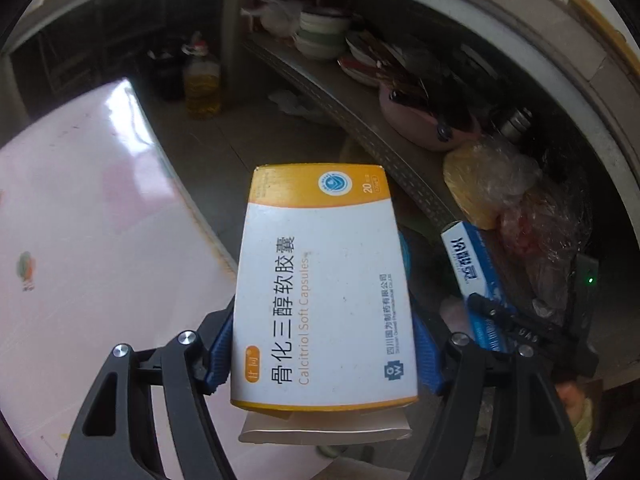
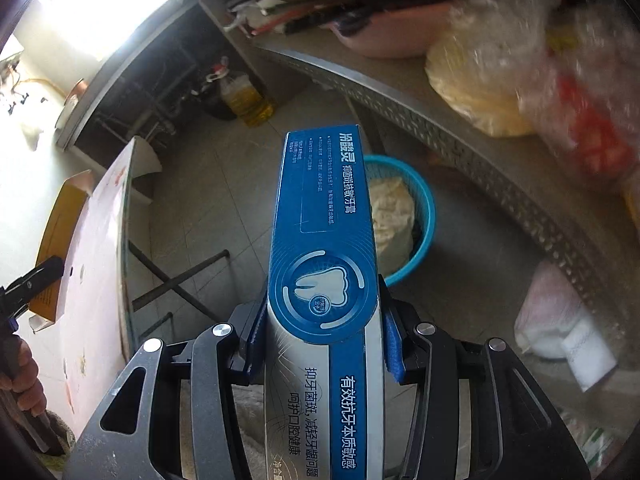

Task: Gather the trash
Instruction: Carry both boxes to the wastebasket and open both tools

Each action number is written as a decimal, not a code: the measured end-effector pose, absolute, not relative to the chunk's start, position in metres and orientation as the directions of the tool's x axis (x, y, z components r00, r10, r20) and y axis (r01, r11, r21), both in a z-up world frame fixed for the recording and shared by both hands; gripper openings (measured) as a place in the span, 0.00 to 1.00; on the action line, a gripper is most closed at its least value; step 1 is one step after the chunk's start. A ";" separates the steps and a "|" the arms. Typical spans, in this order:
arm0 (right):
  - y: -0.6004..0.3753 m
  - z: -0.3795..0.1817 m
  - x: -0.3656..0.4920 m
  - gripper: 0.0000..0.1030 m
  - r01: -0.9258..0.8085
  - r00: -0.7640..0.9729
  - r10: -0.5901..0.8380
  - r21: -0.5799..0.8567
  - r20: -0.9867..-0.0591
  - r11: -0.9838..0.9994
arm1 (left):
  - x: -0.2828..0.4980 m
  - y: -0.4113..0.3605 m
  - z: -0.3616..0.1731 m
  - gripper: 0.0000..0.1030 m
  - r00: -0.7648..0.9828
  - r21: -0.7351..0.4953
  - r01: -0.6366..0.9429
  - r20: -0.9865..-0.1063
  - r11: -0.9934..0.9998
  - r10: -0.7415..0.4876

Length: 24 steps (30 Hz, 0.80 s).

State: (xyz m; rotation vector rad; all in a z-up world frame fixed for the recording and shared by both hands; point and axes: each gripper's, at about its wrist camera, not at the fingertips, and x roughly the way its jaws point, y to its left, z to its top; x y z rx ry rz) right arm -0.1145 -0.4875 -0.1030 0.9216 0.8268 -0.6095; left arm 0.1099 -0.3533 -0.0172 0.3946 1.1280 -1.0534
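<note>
My left gripper [image 1: 324, 344] is shut on a white and orange medicine box [image 1: 320, 280], held above the floor beside the pink table [image 1: 80, 220]. My right gripper [image 2: 322, 336] is shut on a long blue toothpaste box [image 2: 322, 232], which also shows at the right of the left wrist view [image 1: 476, 272]. A blue mesh trash basket [image 2: 424, 216] with crumpled paper inside stands on the floor just beyond and right of the toothpaste box. The medicine box and left gripper show at the far left of the right wrist view [image 2: 56, 248].
A metal shelf [image 2: 440, 136] curves along the right, holding a pink basin [image 2: 388, 36], bagged food [image 2: 476, 80] and bowls [image 1: 320, 32]. An oil bottle [image 2: 248, 100] stands on the floor at the back. A white bag [image 2: 560, 320] lies under the shelf.
</note>
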 end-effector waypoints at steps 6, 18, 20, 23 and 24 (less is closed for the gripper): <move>-0.523 -0.176 -0.087 0.43 0.802 0.501 -0.025 0.453 -0.865 0.390 | 0.106 -0.461 -0.092 0.68 0.005 -0.148 0.849 -0.958 0.507 -0.288; -0.586 -0.258 -0.019 0.70 0.863 0.416 -0.098 0.359 -0.904 0.355 | 0.149 -0.541 -0.172 0.81 -0.137 -0.275 0.688 -0.958 0.672 -0.252; -0.584 -0.259 -0.026 0.70 0.869 0.410 -0.117 0.349 -0.905 0.351 | 0.148 -0.536 -0.174 0.81 -0.160 -0.295 0.683 -0.953 0.669 -0.257; -0.575 -0.252 -0.039 0.70 0.876 0.399 -0.159 0.324 -0.903 0.358 | 0.143 -0.527 -0.165 0.81 -0.158 -0.305 0.689 -0.949 0.658 -0.274; -0.574 -0.250 -0.044 0.70 0.877 0.396 -0.176 0.315 -0.901 0.364 | 0.141 -0.523 -0.160 0.81 -0.160 -0.313 0.689 -0.945 0.653 -0.284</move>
